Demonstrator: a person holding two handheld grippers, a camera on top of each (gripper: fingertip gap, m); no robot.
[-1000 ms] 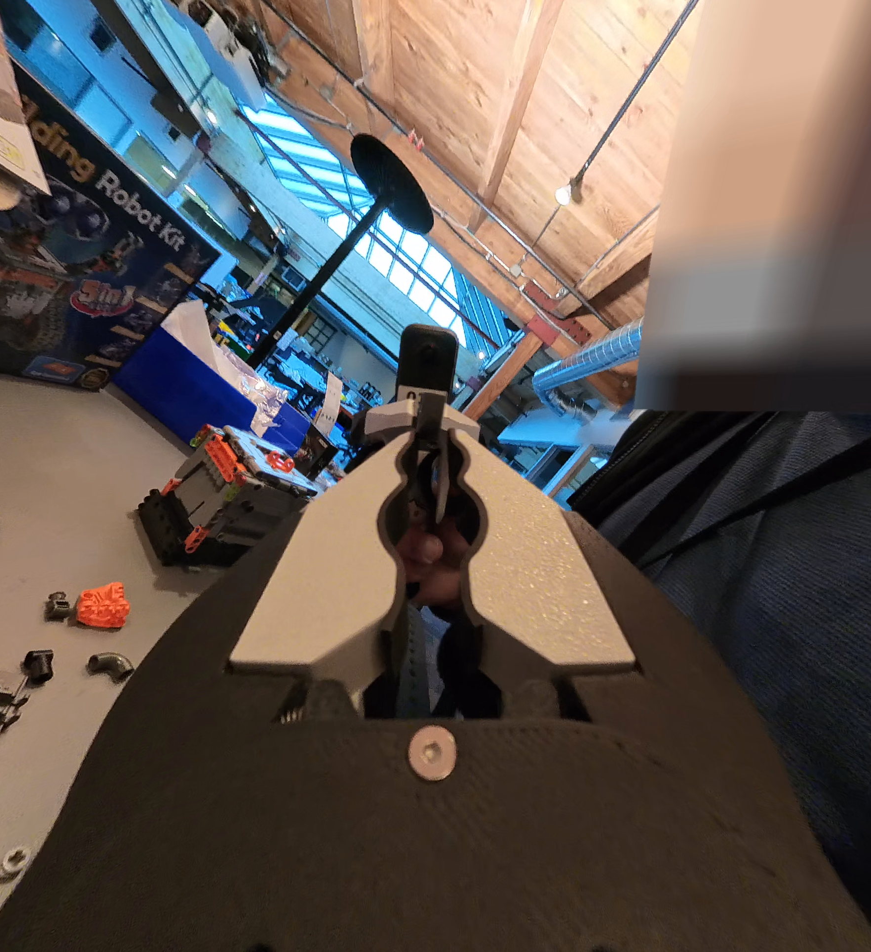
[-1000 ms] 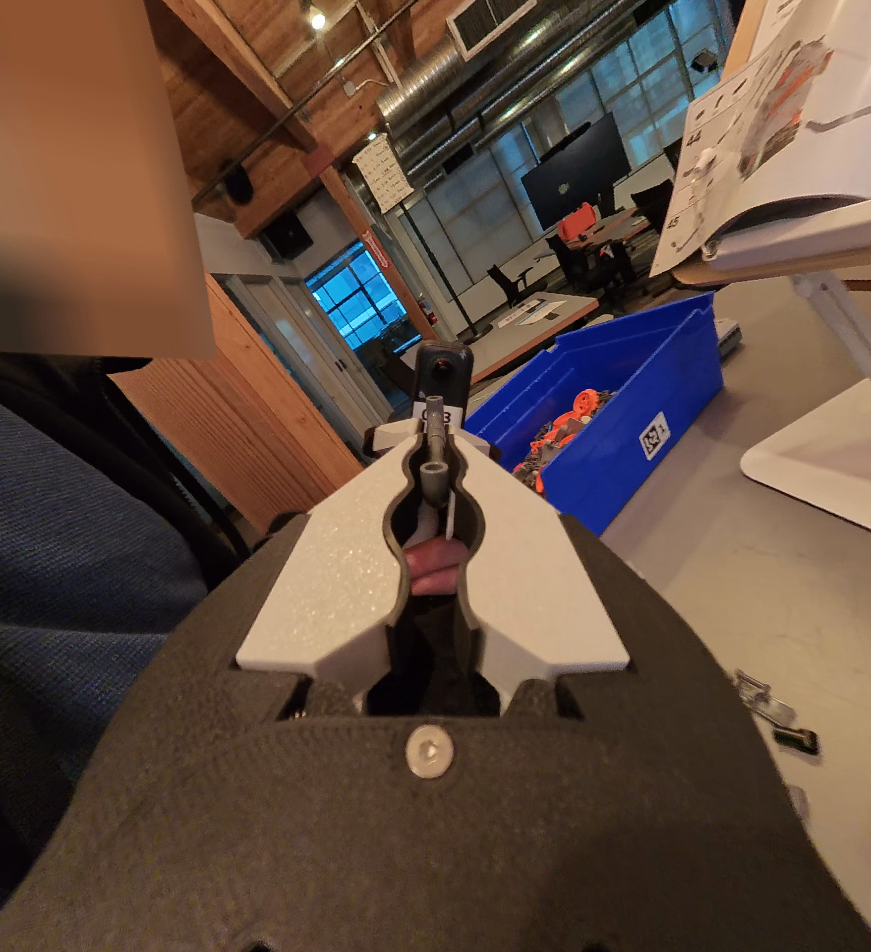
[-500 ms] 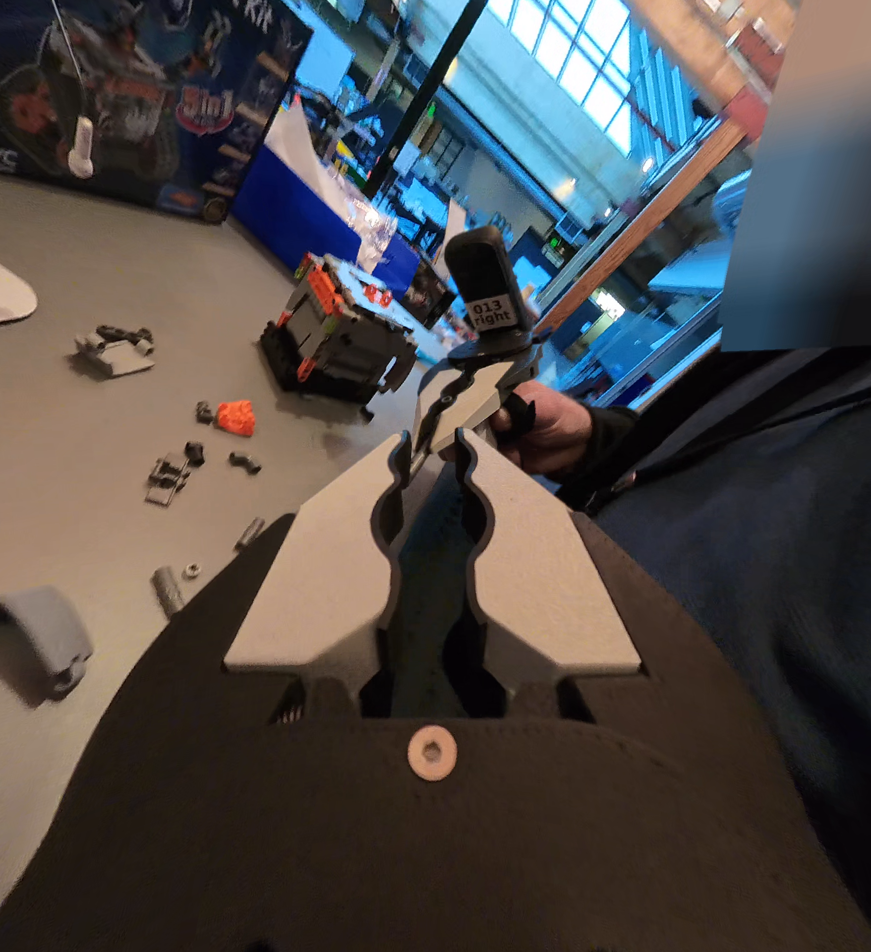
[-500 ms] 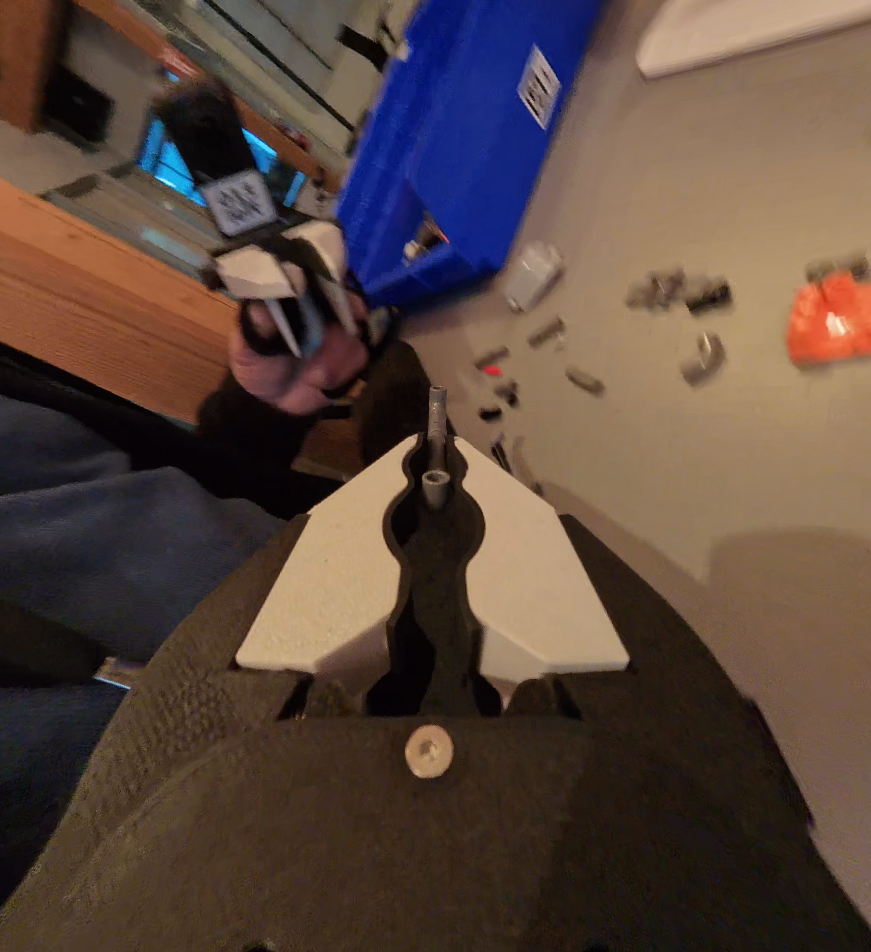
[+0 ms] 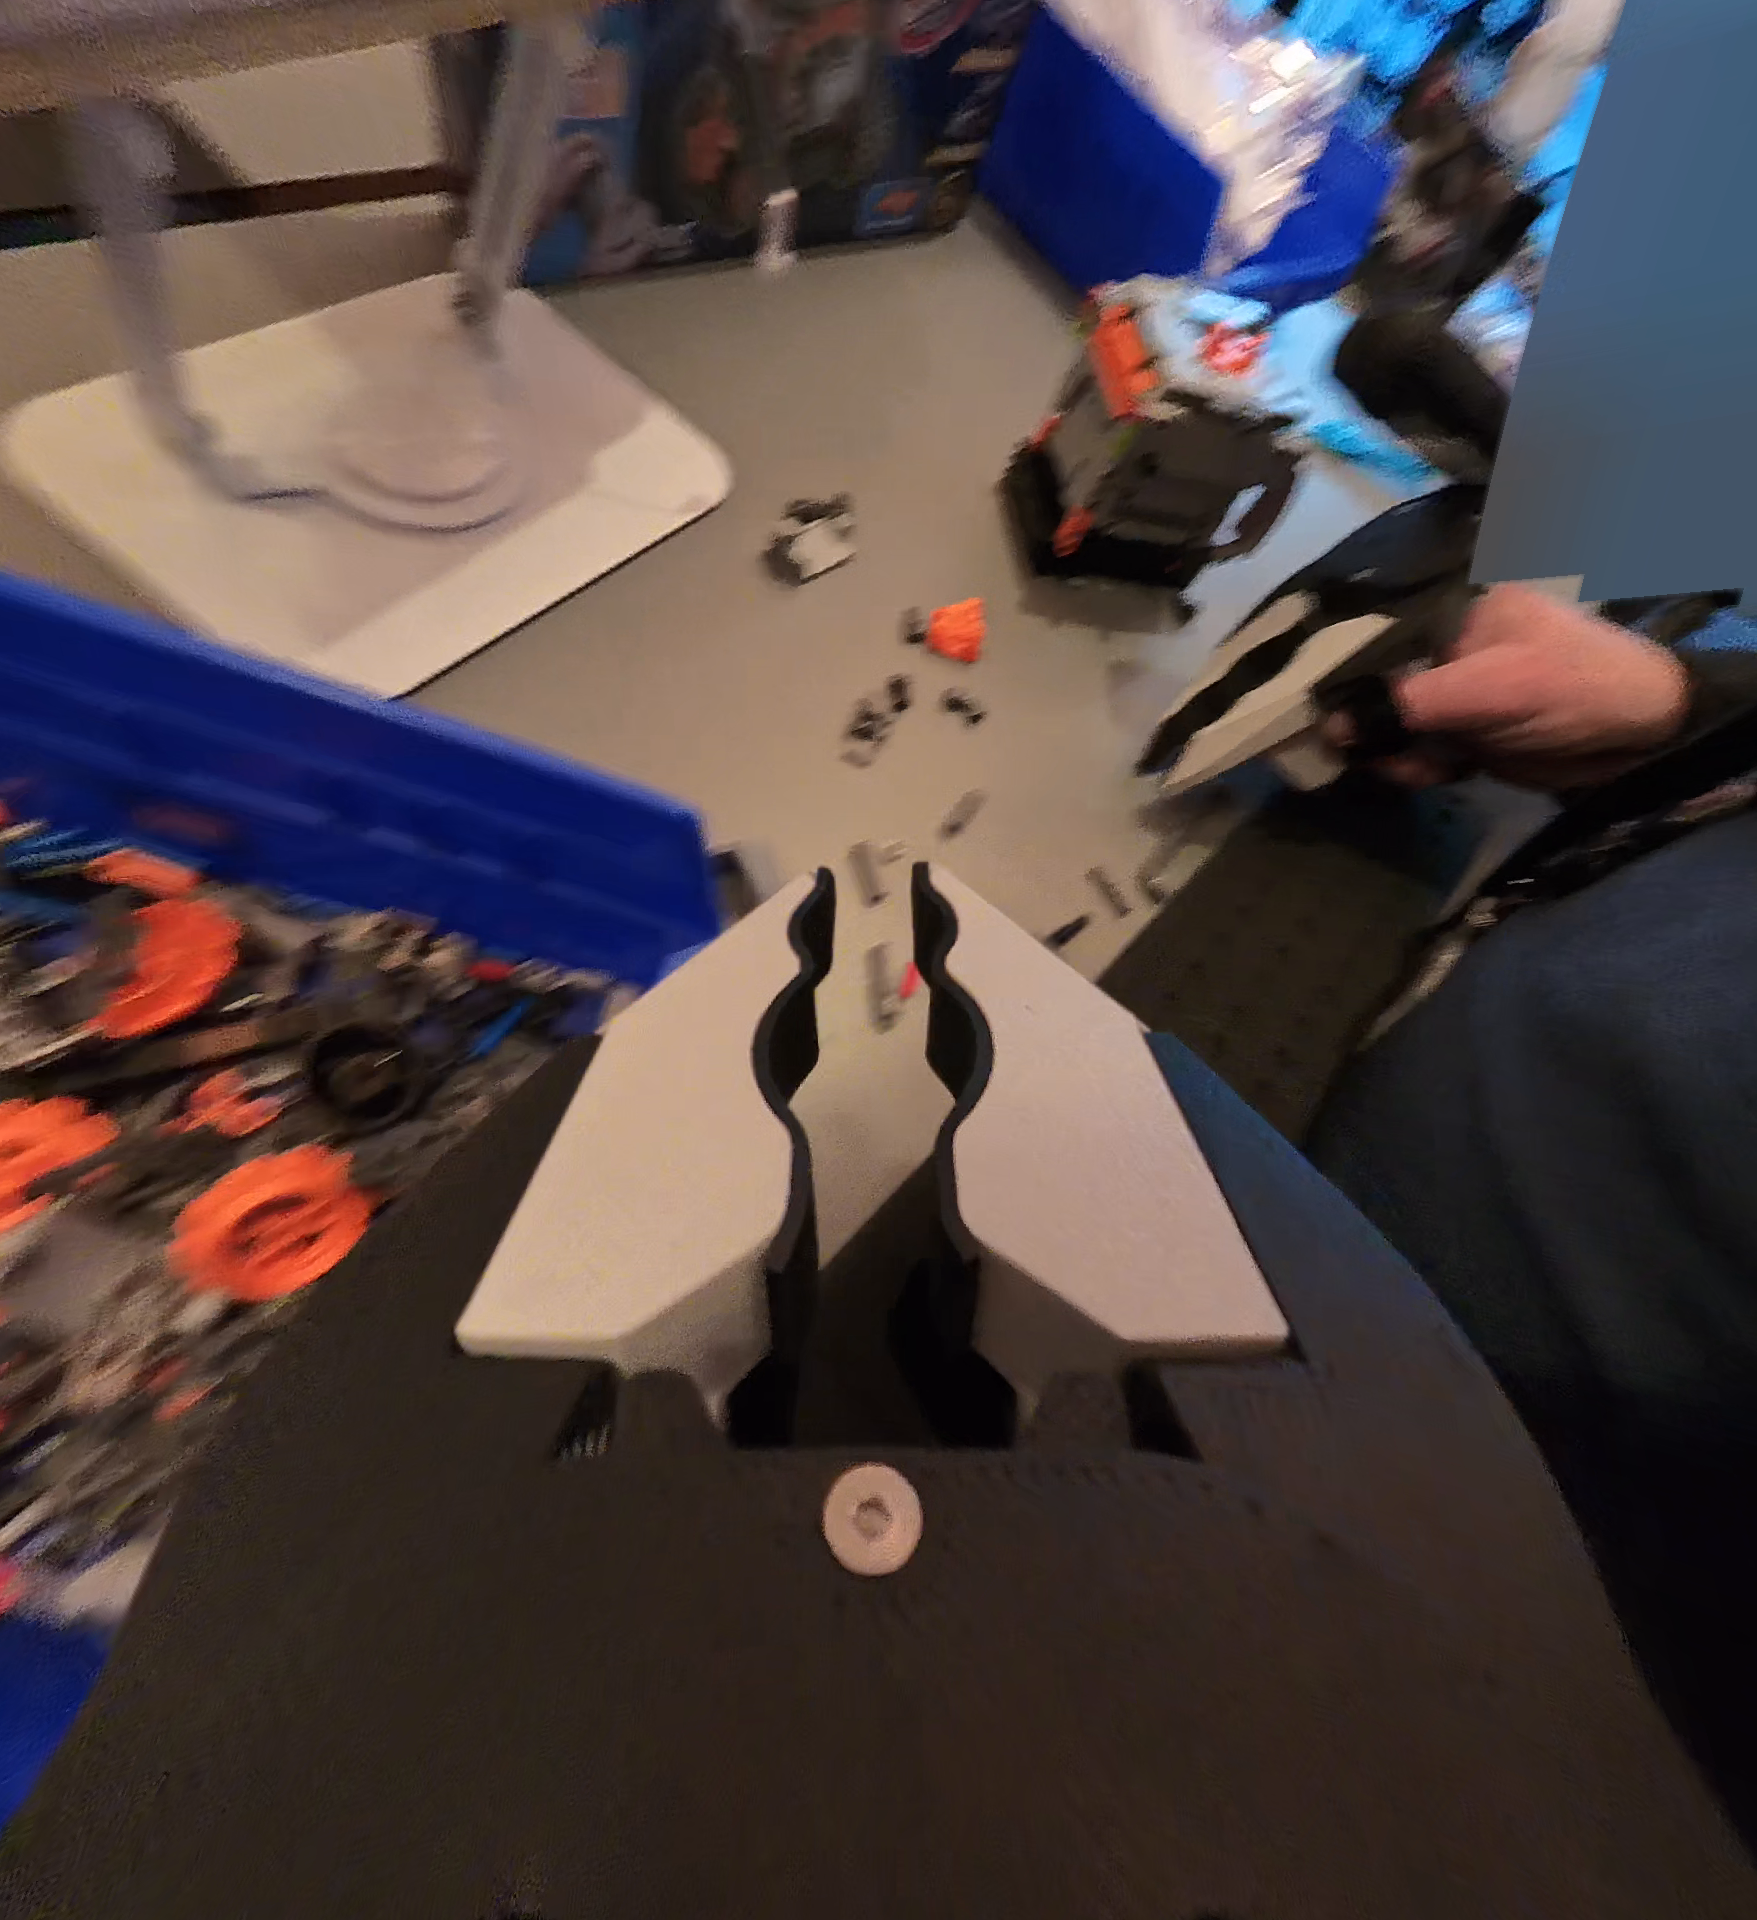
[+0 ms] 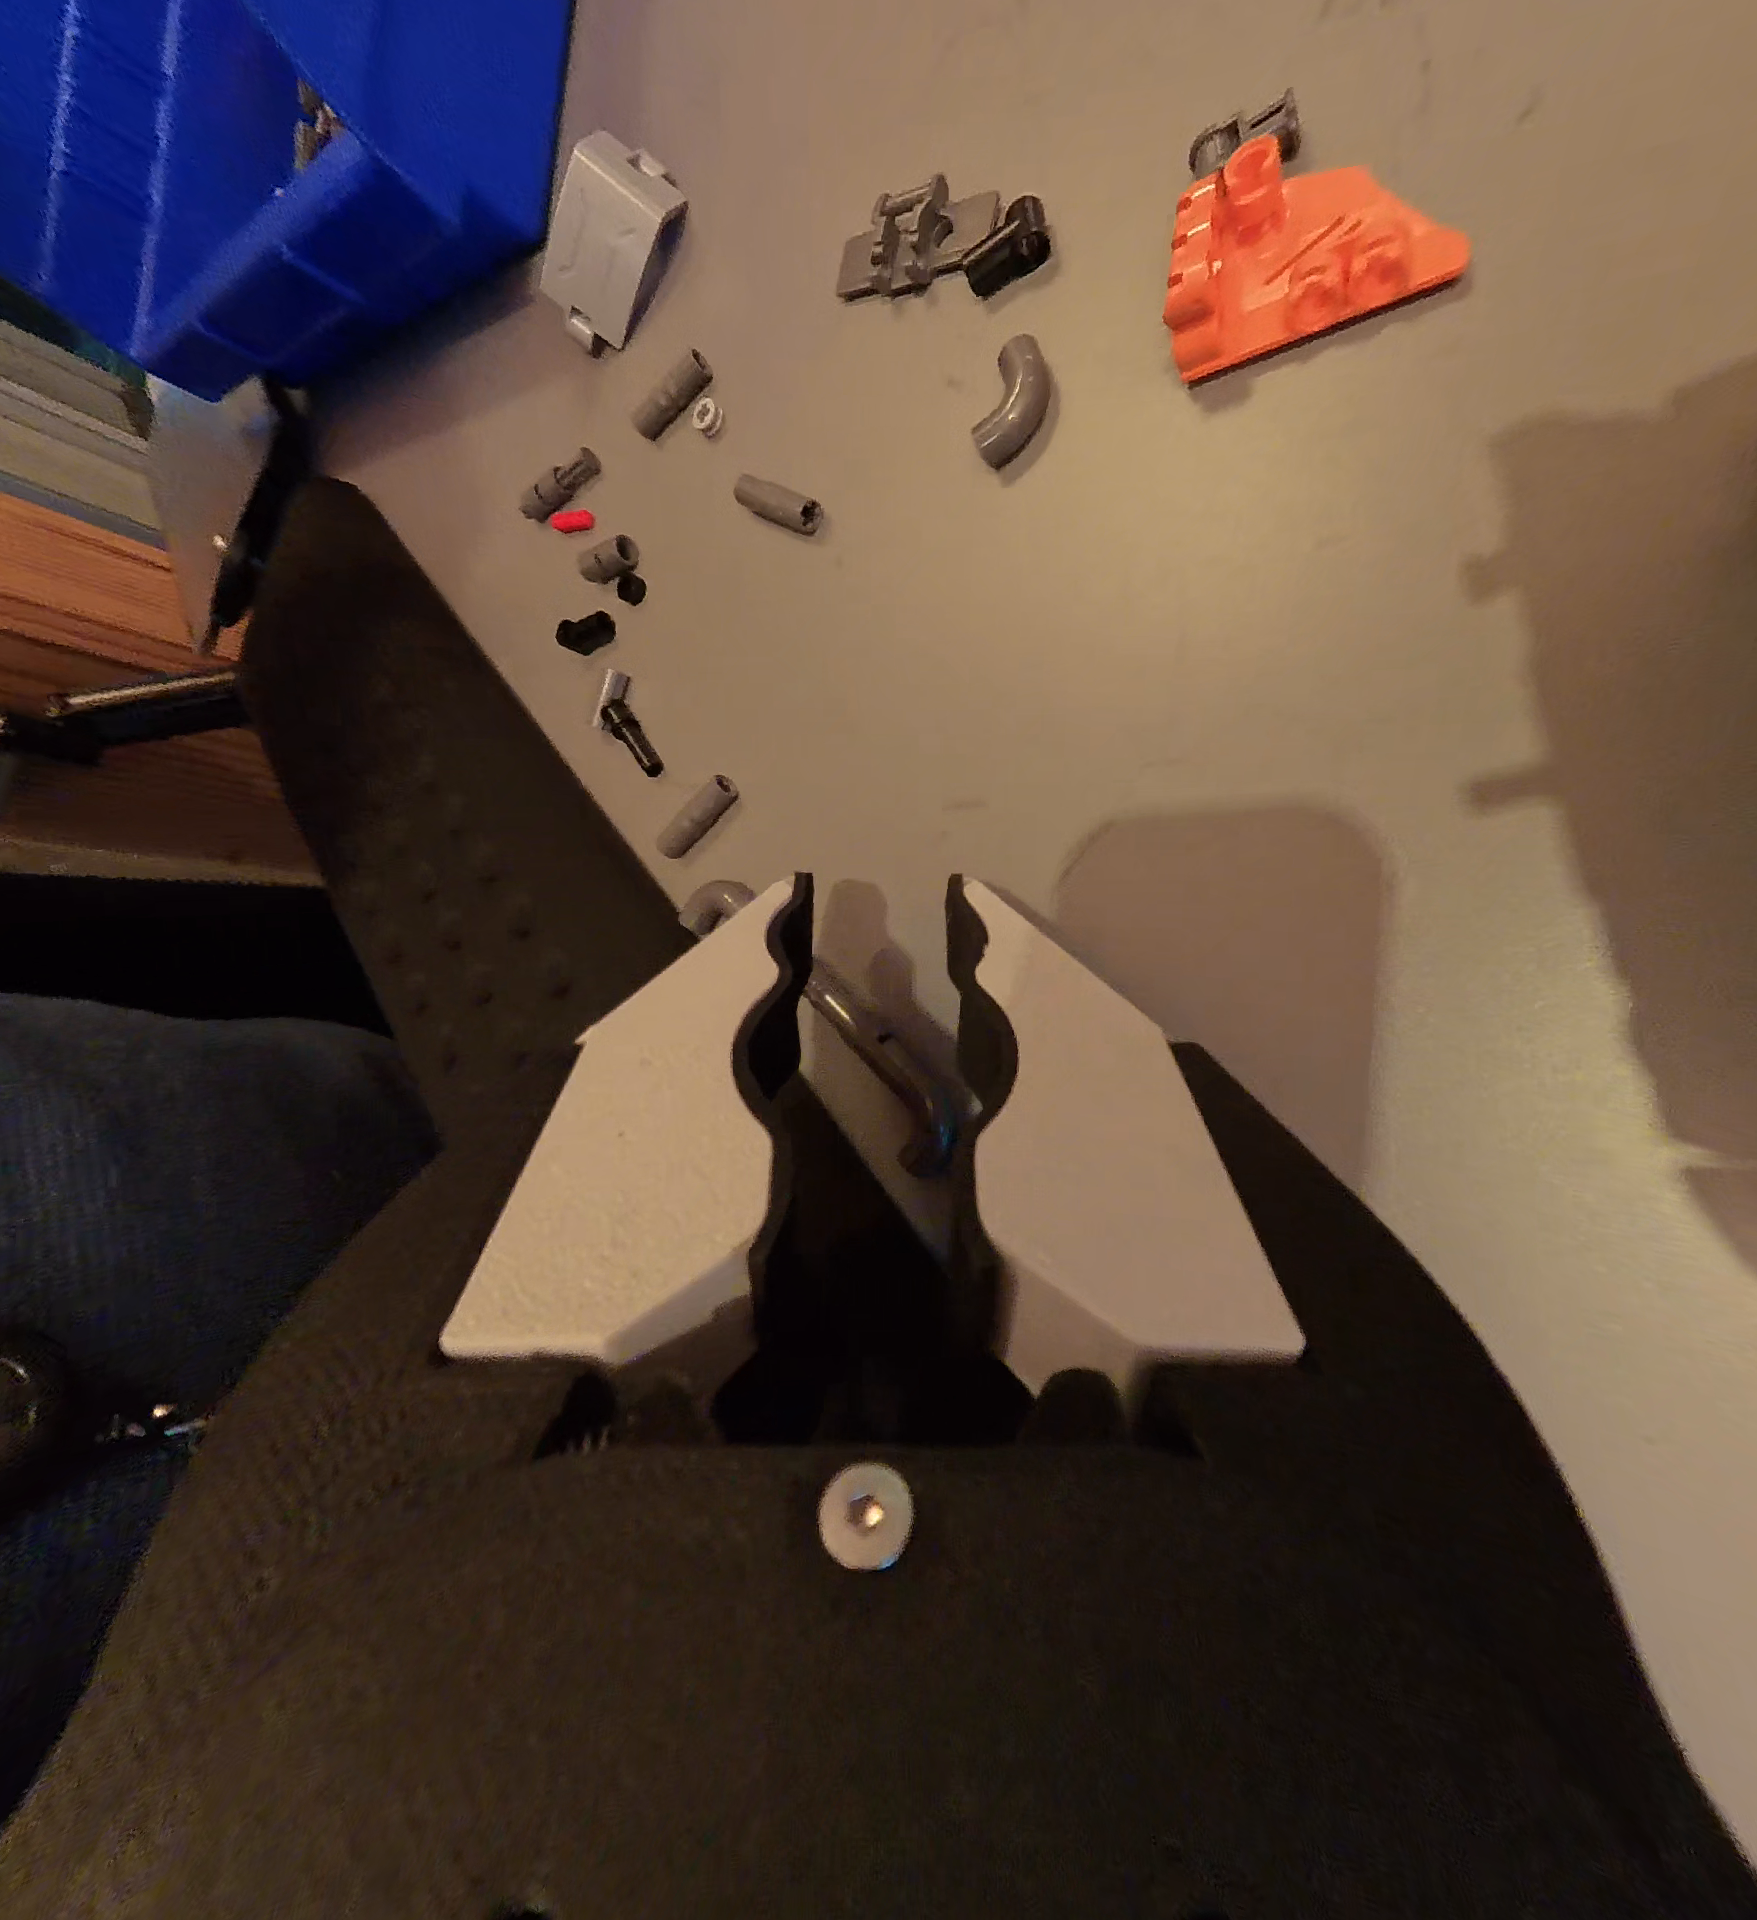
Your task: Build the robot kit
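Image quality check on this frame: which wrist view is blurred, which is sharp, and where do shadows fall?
Left wrist view: motion-blurred throughout, the blue bin and white stand base smeared, only the left gripper crisp. Right wrist view: sharp, dim warm light; the orange plate and grey elbow tube are clear, and heavy shadows darken the grey table ahead and right of the right gripper.
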